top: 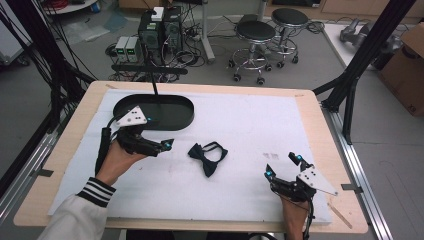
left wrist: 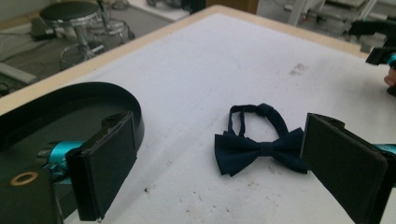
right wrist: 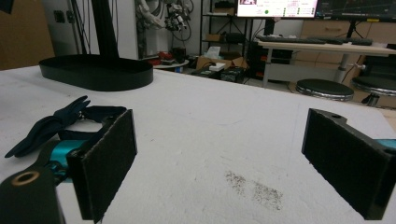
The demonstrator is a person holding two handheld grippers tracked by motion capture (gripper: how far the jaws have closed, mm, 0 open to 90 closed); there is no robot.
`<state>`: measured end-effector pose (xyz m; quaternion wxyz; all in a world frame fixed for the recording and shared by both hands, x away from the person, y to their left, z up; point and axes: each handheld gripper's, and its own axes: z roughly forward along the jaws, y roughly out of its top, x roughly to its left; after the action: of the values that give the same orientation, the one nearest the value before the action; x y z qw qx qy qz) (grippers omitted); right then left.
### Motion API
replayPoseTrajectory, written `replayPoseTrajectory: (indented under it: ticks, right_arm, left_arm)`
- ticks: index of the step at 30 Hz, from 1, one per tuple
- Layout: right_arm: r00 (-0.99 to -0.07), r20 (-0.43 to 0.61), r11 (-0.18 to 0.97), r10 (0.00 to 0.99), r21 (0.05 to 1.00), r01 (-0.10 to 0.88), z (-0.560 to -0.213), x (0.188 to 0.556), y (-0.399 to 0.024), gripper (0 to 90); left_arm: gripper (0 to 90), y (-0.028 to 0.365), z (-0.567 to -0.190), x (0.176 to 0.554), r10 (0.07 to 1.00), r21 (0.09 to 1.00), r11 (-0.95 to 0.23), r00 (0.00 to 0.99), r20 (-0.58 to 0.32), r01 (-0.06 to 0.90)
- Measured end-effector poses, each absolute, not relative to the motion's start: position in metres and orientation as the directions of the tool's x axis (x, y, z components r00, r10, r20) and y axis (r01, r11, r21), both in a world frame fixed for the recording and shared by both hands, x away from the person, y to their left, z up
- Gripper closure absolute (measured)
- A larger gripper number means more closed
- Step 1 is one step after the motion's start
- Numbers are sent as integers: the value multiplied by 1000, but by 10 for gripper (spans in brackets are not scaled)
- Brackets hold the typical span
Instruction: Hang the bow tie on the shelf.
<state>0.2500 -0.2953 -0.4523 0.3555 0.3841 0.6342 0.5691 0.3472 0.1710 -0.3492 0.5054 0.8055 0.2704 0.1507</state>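
Navy fabric bow tie (top: 207, 157) lies flat on the white table cover (top: 240, 125), roughly mid-table, neck strap looped behind the bow on the far side. Nothing touches it. Left gripper (top: 159, 146) sits just to its left, jaws spread wide and holding nothing, tips pointing toward the tie with a small gap left. In the left gripper view the bow tie (left wrist: 259, 149) shows between the two black pads (left wrist: 109, 163), nearer the right-hand one, lying on the cover beyond them. Black oval tray (top: 186, 111) is on the far-left part of the cover, just behind the left gripper; tie is outside it, near but apart. Thin black post (top: 153, 80) rises from the tray area. Right gripper (top: 284, 165) is near the right front of the table, well apart from the tie, jaws also spread and holding nothing. Its view has the tie (right wrist: 56, 122) off at left past the left pad and a grey smudge (right wrist: 254, 189) on the cover between the jaws. Wooden table edge (top: 320, 120) frames the cover. Two stools (top: 257, 35) and computer boxes (top: 160, 27) stand on the floor beyond.
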Motion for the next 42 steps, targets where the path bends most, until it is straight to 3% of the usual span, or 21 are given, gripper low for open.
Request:
replayPoseTrajectory:
  ticks: [11,24,42]
  right_arm:
    - [-453,-6,50,892,995,85,-452,250,-296,93]
    - [-452,-6,48,892,995,82,-452,250,-296,93]
    - [-453,-4,44,891,996,79,-453,250,-297,93]
  left_arm:
    - [160,135,-346,361,591,825,-469,806,28,315]
    - [177,103,-362,389,518,749,-543,853,-57,380]
    - [191,89,-392,407,502,686,-596,860,-88,418]
